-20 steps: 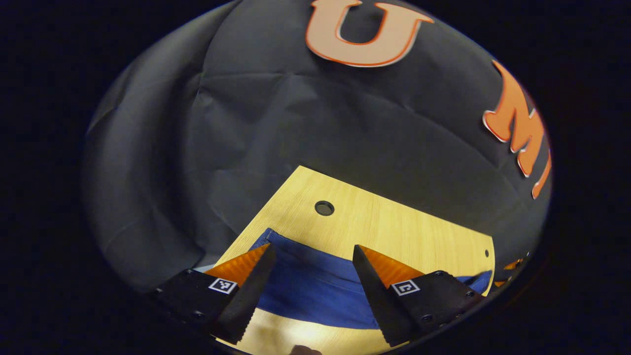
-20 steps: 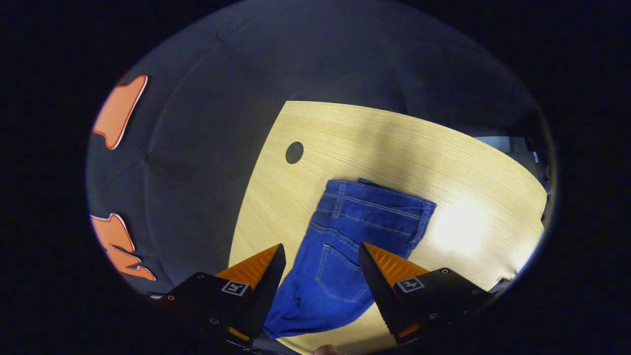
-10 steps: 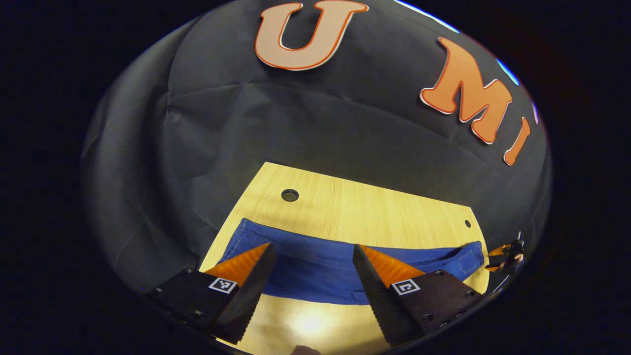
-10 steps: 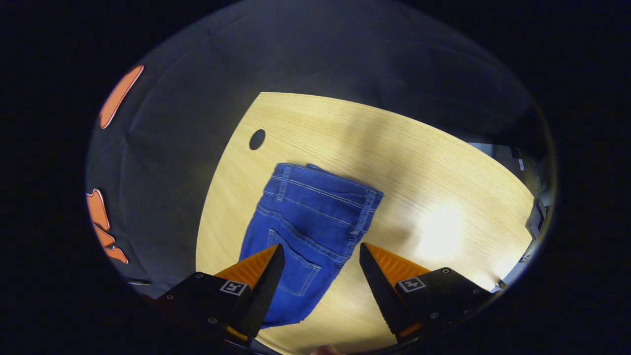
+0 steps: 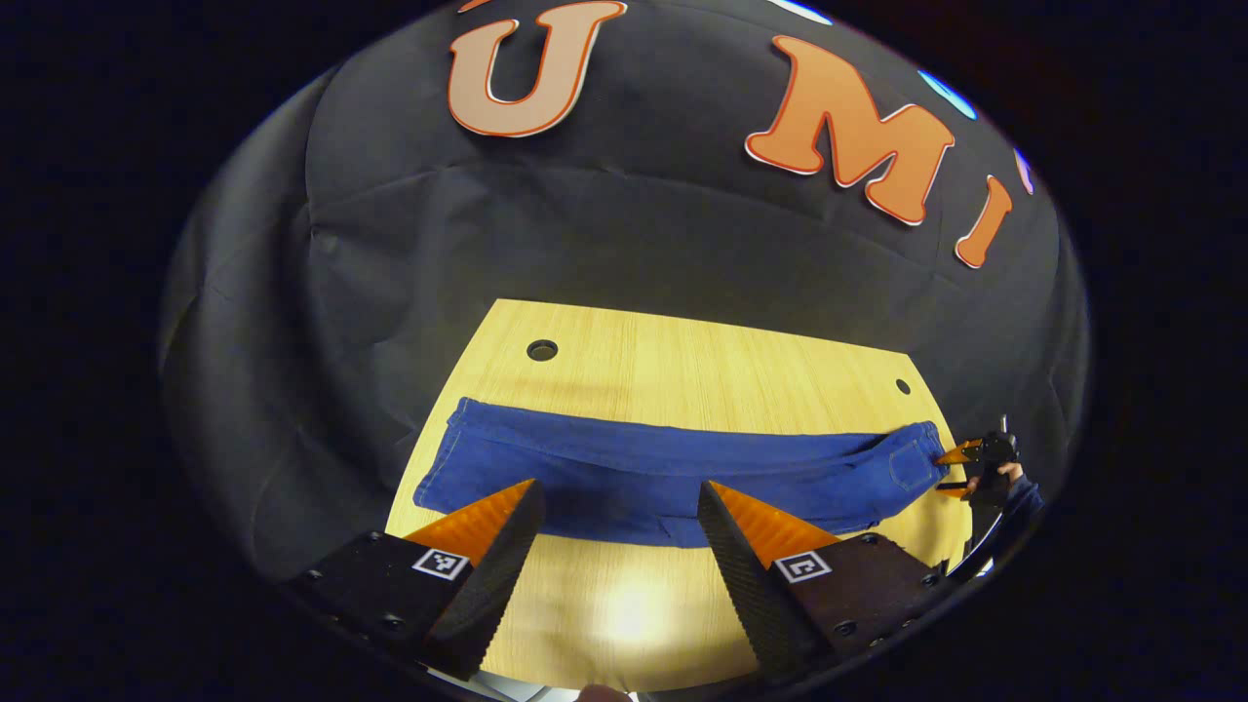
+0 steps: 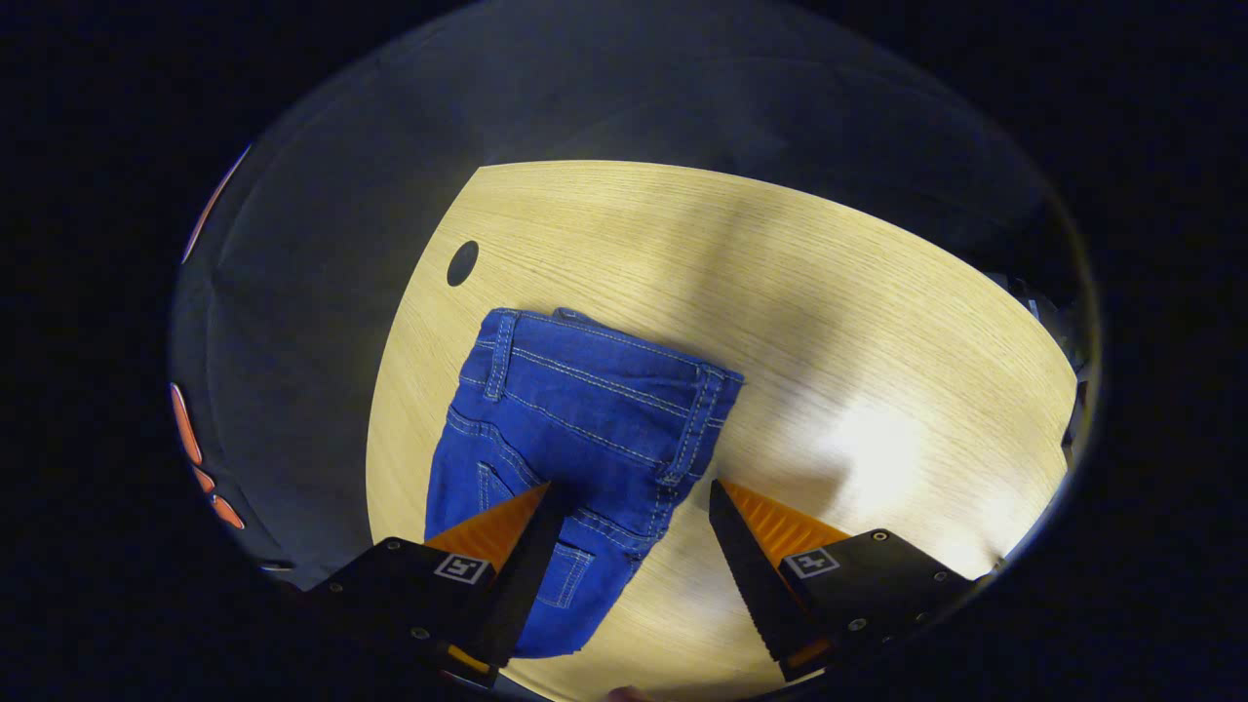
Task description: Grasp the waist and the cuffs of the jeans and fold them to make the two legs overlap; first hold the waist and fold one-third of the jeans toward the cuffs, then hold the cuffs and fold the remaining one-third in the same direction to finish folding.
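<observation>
Pale wooden counter (image 5: pixel 682 361) under booth lighting: low in the left gripper view, the left gripper (image 5: pixel 619 517) hangs with jaws spread and empty. Beyond it the jeans (image 5: pixel 673 468) lie flat across mid-frame, legs apparently already overlapped. The right gripper (image 6: pixel 634 522), jaws likewise spread, hovers at the lower centre of its view over the waistband (image 6: pixel 604 356). Denim looks soft yet fairly heavy; the stitched waistband corners offer the firmest hold.

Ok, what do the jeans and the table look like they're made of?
Jeans: blue denim by the look, matte, with pale contrast stitching along the waistband, belt loops and pocket. Table: light wood or wood-look laminate, cannot tell which; fine straight grain and a smooth top that throws back a bright glare.
</observation>
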`<state>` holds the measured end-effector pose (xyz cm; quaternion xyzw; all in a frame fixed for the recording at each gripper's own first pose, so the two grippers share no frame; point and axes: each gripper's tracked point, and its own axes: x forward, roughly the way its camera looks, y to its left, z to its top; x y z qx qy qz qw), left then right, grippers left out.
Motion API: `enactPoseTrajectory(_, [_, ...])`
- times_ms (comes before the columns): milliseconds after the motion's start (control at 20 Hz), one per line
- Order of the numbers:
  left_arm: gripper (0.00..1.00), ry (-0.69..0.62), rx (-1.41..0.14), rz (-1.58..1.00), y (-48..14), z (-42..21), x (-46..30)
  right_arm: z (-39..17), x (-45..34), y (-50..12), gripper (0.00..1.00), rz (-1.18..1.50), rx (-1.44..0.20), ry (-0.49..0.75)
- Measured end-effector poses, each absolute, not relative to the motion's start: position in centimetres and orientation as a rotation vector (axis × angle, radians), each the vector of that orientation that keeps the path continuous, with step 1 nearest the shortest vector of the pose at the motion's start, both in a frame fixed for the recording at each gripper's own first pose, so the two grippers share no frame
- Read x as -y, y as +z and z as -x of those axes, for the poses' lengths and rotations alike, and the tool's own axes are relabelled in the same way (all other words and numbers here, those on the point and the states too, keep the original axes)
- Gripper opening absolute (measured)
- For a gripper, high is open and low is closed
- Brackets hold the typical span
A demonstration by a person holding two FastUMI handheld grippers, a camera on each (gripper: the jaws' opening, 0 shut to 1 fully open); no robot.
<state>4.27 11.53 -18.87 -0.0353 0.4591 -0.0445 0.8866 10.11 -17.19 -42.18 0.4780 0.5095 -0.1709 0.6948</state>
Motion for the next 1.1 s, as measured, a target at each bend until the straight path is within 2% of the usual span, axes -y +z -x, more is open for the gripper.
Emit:
enactPoseTrajectory(150, [0.98, -0.052, -1.011, -0.061, -19.6, -2.3, -12.5, -10.1, 17.7, -42.7, 0.89, -1.074, -1.149, -0.386])
enactPoseTrajectory(300, [0.98, -0.046, -0.985, -0.041, -19.6, -2.5, -12.1, -10.3, 17.6, -43.3, 0.52, -1.08, -1.126, -0.344])
enactPoseTrajectory(350, [0.98, -0.038, -0.958, -0.025, -19.0, -2.7, -12.2, -10.5, 17.5, -43.0, 0.51, -1.088, -1.101, -0.337])
enactPoseTrajectory(450, [0.97, -0.025, -0.913, -0.012, -17.9, -3.1, -12.4, -10.9, 17.2, -42.9, 0.33, -1.1, -1.053, -0.329])
enactPoseTrajectory(600, [0.97, -0.027, -0.863, -0.013, -17.5, -2.9, -12.3, -10.9, 17.3, -42.2, 0.21, -1.04, -0.993, -0.333])
enactPoseTrajectory(700, [0.97, -0.032, -0.837, 0.003, -17.3, -2.8, -12.4, -11.1, 17.7, -41.1, 0.21, -1.031, -0.936, -0.342])
enactPoseTrajectory(750, [0.97, -0.034, -0.824, 0.015, -17.4, -2.8, -12.6, -10.9, 17.3, -40.1, 0.07, -1.045, -0.918, -0.324])
enactPoseTrajectory(900, [0.97, -0.043, -0.78, 0.057, -16.9, -2.9, -13.1, -11.4, 17.0, -38.3, 0.07, -1.009, -0.859, -0.262])
enactPoseTrajectory(1100, [0.98, -0.072, -0.754, 0.087, -16.3, -3.3, -13.5, -11.1, 16.7, -35.0, 0.06, -0.976, -0.793, -0.25])
